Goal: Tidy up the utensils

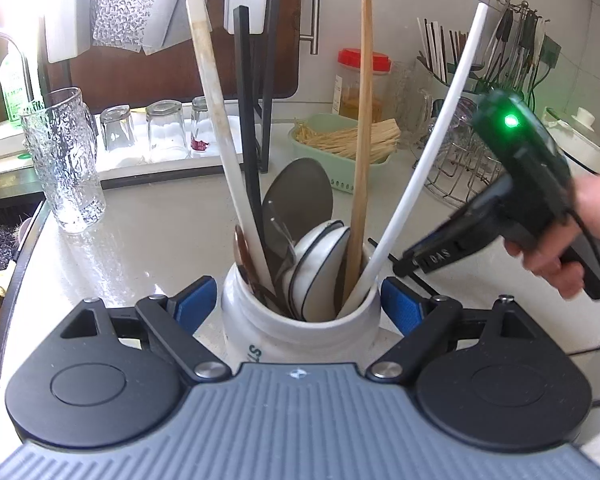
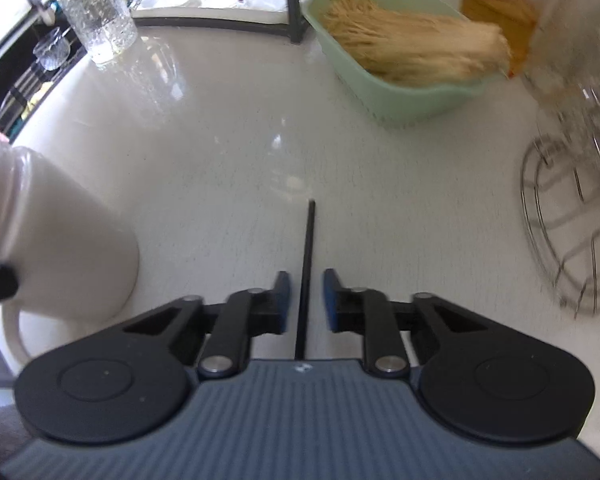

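Pale kitchen worktop (image 2: 220,152): black chopstick (image 2: 306,272) lies lengthwise between right tongs (image 2: 306,300), pads apart, not gripping. Left tongs (image 1: 300,300) clamp white jar (image 1: 300,332).

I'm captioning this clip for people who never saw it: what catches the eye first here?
The white jar crammed with spoons and long handles, sitting between the left gripper and its blue fingers. Then the thin black chopstick lying on the pale counter, untouched between the right gripper. Behind, a green basket of pale sticks.
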Tool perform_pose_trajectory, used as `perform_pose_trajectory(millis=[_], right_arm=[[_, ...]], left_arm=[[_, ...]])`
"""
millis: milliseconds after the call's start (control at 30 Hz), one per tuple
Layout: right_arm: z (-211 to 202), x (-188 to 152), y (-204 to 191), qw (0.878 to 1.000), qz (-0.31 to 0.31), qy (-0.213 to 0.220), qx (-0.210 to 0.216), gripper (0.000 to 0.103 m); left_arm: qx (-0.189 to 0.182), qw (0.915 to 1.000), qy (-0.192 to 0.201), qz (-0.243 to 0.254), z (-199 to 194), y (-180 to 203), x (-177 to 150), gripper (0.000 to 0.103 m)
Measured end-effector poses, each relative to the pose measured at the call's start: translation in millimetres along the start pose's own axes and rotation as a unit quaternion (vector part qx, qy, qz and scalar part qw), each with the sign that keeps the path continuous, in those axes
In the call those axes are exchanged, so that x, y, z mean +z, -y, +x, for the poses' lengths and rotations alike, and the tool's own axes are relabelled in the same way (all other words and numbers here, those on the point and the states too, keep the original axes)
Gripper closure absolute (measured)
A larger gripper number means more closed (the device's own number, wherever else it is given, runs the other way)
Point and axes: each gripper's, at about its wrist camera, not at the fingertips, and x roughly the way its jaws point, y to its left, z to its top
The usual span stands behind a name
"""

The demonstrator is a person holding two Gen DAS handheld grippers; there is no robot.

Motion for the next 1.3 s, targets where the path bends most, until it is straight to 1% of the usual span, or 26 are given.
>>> perform_pose_trajectory(millis=[33,100,200,300,400,600,733,833,1000,1300], right_arm=[[1.8,3.2,-4.4,1.000,-0.014,-0.005,-0.003,0.096],[3.5,6.7,-12.0,0.999,-0.036,-0.010,-0.010,0.096],[1.5,6.7,-14.1,0.999,-0.031,-0.003,-0.017,0.097],[-16.0,6.0,-7.9,1.000,-0.001,0.025,-0.012,0.098],[-46.1,0.0,2.2,0.997,0.033,0.067,-0.008,0.098],[-103.9,-17.2,5.4,0.985,0.088,0.146,-0.012,0.098],[-129.2,-31.4,1.0,0.976,0.111,0.186,-0.011,0.098],[-136.6,-40.6,-6.1,0.973,0.114,0.201,-0.013,0.098],[-152.0,-54.3,-14.7,0.966,0.130,0.223,-0.001,0.098],[-189.2,-59.7,-30.2,0.953,0.120,0.278,0.001,0.099]], left_arm=[[0.000,1.0000,-0.002,0.002,-1.5,0.1,-0.8,0.011],[0.000,1.0000,-0.003,0.003,-3.3,-0.2,-2.5,0.011],[-0.004,1.0000,-0.005,-0.001,-6.0,-3.4,-5.0,0.011],[-0.006,1.0000,-0.006,0.006,-8.2,-3.6,-4.8,0.011],[-0.015,0.9997,-0.004,0.017,-9.3,-4.0,-4.2,0.011],[-0.026,0.9988,-0.005,0.042,-6.7,-2.0,-5.0,0.011],[-0.029,0.9983,-0.004,0.050,-7.9,-2.0,-7.2,0.011],[-0.031,0.9980,-0.001,0.055,-8.8,-2.4,-8.7,0.011],[-0.034,0.9976,0.004,0.060,-12.9,-2.3,-10.6,0.011],[-0.036,0.9971,0.010,0.065,-16.7,-0.8,-11.7,0.011]])
